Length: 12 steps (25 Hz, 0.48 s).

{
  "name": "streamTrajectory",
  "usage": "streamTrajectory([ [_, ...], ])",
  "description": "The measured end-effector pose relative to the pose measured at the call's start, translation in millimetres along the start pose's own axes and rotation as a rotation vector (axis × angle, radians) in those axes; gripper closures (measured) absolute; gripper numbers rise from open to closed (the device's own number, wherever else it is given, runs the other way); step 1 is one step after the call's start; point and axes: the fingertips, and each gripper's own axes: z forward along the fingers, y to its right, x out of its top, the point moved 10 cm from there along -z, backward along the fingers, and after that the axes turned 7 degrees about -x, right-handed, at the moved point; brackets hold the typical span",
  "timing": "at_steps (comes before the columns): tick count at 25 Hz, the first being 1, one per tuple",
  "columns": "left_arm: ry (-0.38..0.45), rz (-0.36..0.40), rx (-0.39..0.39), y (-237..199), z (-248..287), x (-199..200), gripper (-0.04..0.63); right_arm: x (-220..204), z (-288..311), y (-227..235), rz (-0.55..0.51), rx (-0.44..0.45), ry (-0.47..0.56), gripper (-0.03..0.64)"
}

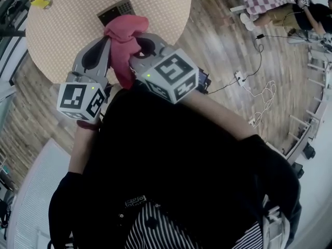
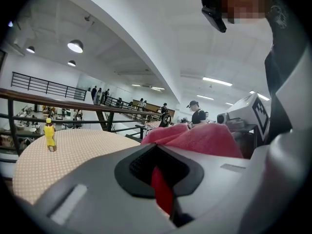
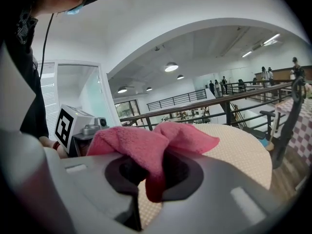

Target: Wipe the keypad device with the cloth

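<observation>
The cloth (image 1: 124,38) is being pinched by left gripper (image 1: 106,48) and right gripper (image 1: 142,48) above the table (image 1: 62,30); the keypad device (image 1: 116,10) is lying just beyond; it is probably risking being shoved by the wad, not wiped.

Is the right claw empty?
No, the right claw is pinched shut on the pink cloth, which hangs between its jaws and bunches up over them.

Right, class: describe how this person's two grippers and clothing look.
The left gripper and right gripper are grey, black inside the jaws. Each carries a white cube with black square markers and a small green light. The person wears a black top.
</observation>
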Motion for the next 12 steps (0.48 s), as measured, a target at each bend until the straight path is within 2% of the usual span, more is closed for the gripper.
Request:
streamTrajectory([
  [12, -0.005, -0.029, 0.124, -46, 25, 10, 0.598, 23, 57, 37, -0.008, 0.111, -0.03, 0.548],
])
